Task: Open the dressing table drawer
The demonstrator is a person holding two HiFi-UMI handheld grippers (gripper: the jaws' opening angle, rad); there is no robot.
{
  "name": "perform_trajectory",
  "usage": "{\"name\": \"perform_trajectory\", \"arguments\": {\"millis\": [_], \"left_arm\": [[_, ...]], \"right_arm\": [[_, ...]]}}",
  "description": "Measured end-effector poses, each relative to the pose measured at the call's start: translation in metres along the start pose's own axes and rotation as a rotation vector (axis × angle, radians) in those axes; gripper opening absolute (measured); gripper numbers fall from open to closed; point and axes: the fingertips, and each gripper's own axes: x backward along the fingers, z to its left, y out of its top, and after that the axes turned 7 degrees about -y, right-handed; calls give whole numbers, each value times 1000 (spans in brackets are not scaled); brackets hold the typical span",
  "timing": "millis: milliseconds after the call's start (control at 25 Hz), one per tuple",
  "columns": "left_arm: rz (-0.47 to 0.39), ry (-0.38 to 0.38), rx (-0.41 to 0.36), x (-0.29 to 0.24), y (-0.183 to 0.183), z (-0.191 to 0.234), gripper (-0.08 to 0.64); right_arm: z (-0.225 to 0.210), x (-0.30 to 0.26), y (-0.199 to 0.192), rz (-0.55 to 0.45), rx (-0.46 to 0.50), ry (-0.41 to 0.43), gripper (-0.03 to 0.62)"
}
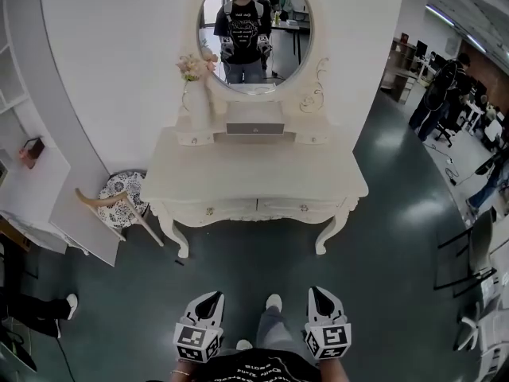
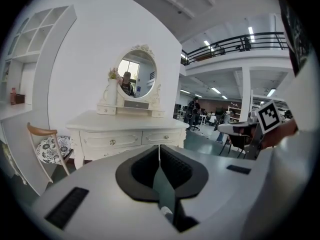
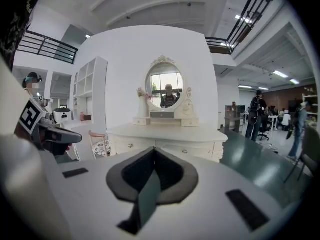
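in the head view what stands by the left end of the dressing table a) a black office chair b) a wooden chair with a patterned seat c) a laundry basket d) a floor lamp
B: a wooden chair with a black-and-white patterned seat stands on the floor beside the left end of the dressing table.
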Motion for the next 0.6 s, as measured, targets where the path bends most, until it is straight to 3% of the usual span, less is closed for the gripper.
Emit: {"name": "perform_trajectory", "arguments": {"millis": [600], "left_arm": [[9,59,25,-116,47,29,21]], "right_arm": [[-56,-130,32,37,31,82,11]]}}
